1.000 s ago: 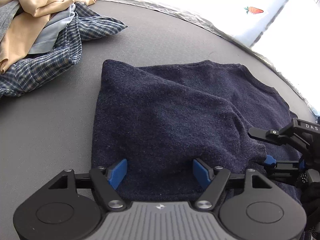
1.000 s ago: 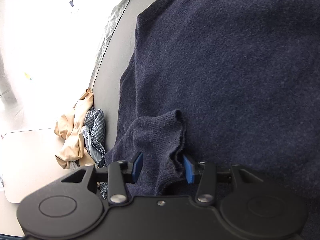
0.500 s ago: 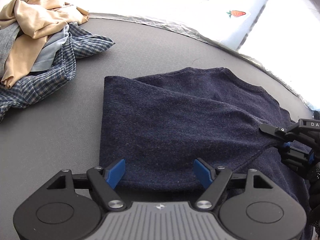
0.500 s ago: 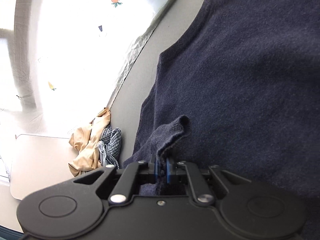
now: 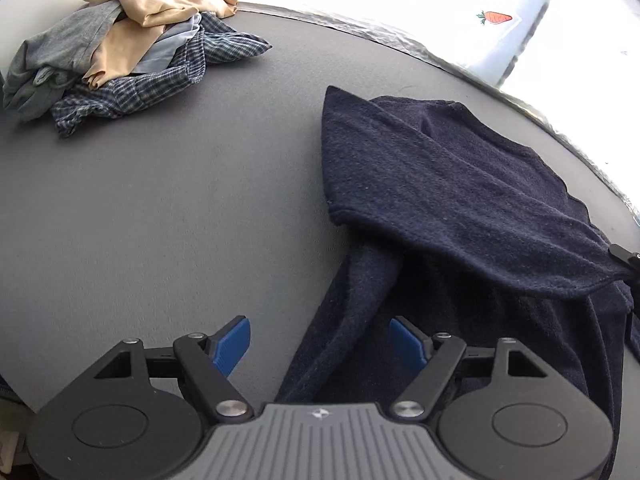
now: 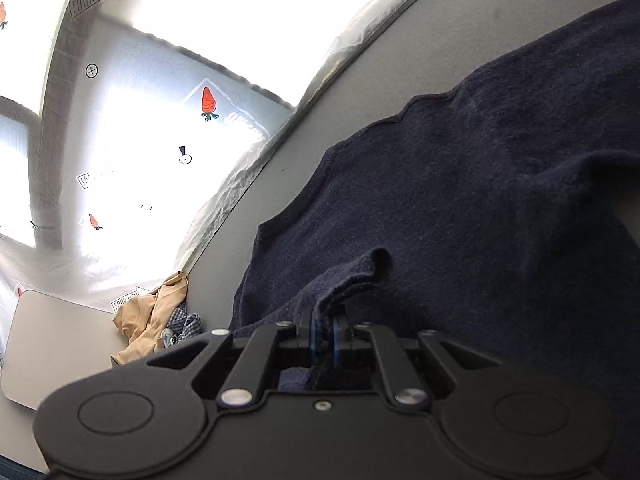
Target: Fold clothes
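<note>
A dark navy sweater (image 5: 460, 200) lies on the grey table (image 5: 180, 208), partly lifted and stretched toward the right edge of the left wrist view. My right gripper (image 6: 325, 330) is shut on a fold of that navy sweater (image 6: 460, 208), which bunches up between the blue pads. Only a black tip of the right gripper (image 5: 624, 258) shows in the left wrist view, where the cloth is pulled taut. My left gripper (image 5: 320, 344) stands open low over the table. One edge of the sweater lies under the gap between its blue fingers (image 5: 236, 344), without touching them.
A heap of other clothes (image 5: 132, 48), tan, grey and blue plaid, sits at the far left of the table; the same heap of clothes (image 6: 156, 324) shows small in the right wrist view. The table's far edge (image 5: 400, 44) runs along a bright white backdrop with carrot stickers (image 6: 207, 102).
My right gripper shut on the sweater's fold and pulled it up and away, stretching the cloth. The left gripper drew back left off the sweater, so bare table now lies ahead of it.
</note>
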`<state>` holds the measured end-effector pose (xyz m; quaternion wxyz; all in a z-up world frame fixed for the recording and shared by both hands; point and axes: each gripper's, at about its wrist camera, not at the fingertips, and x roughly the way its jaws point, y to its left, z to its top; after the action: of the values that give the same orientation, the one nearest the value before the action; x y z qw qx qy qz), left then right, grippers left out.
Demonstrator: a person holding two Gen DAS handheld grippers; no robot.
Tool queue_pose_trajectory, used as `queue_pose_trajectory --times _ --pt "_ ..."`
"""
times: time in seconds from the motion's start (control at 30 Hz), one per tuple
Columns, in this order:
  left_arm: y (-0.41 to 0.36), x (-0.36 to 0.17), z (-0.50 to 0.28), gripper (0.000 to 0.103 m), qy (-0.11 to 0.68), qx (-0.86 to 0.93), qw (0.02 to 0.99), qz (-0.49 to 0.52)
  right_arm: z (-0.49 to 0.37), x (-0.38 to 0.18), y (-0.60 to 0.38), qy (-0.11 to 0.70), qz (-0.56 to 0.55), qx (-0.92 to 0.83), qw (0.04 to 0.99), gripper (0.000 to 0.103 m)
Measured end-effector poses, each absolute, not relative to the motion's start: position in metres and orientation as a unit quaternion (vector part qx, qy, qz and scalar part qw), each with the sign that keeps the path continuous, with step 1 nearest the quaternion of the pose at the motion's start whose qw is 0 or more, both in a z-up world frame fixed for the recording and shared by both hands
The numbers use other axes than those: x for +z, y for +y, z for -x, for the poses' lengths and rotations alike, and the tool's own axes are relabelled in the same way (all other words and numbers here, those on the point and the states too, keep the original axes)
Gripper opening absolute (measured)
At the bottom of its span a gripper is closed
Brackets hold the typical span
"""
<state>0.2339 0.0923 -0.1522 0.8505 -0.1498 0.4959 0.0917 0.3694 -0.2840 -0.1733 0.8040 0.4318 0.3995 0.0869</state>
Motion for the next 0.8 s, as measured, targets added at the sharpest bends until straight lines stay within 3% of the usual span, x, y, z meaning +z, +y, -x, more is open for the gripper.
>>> queue_pose_trajectory --times 0.23,0.8 --pt "0.057 -0.161 -0.214 0.077 0.497 0.132 0.836 0.190 -0.366 -0.172 -0.343 0.395 -0.411 0.080 0.818 0.008" --pt "-0.024 -0.159 -0.214 0.077 0.490 0.181 0.836 0.165 -0.423 -0.143 -0.420 0.347 -0.312 0.108 0.878 0.008"
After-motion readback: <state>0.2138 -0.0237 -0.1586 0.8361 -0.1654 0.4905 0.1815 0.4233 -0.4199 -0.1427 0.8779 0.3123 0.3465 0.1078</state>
